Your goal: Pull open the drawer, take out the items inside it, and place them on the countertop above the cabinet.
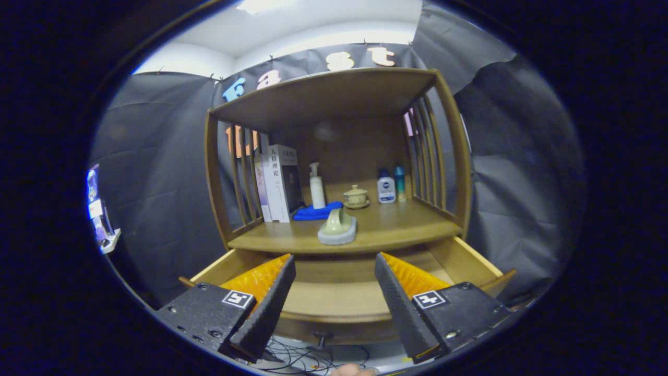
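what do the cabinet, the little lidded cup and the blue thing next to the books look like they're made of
Cabinet: wood or wood veneer by its brown grain, satin finish.
Lidded cup: probably glazed ceramic; pale, smooth, slightly shiny.
Blue thing: soft cloth, judging by its folds and matte look.
The gripper has its fingers open and apart above the open drawer, holding nothing.

A cloth-walled recording booth: a wooden cabinet (334,156) staged with books (279,183) and bottles (386,188).

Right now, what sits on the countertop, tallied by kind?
Books: 2
Bottles: 3, a pump bottle, a white-and-blue bottle, a teal bottle
Lidded cup: 1
Blue cloth: 1
Pale item on grey pad: 1
Total: 8
Gripper open over the open drawer.
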Demonstrator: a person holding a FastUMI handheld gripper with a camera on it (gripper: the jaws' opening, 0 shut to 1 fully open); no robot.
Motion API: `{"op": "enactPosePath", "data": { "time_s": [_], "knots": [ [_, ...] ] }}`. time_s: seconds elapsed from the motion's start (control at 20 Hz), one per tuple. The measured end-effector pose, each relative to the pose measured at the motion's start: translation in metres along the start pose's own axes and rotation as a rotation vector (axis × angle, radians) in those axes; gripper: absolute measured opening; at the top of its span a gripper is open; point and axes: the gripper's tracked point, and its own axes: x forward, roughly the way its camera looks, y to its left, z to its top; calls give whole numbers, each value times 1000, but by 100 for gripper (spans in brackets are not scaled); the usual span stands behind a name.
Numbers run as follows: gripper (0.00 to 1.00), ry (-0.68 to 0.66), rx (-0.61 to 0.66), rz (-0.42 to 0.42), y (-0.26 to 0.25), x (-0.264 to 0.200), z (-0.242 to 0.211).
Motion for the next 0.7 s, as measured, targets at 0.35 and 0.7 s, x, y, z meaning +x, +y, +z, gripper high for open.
{"op": "enactPosePath", "data": {
  "time_s": [0.35, 0.7],
  "knots": [
    [99, 26, 18, -44, -4, -28, -76],
    [99, 86, -39, -53, 8, -9, -121]
  ]
}}
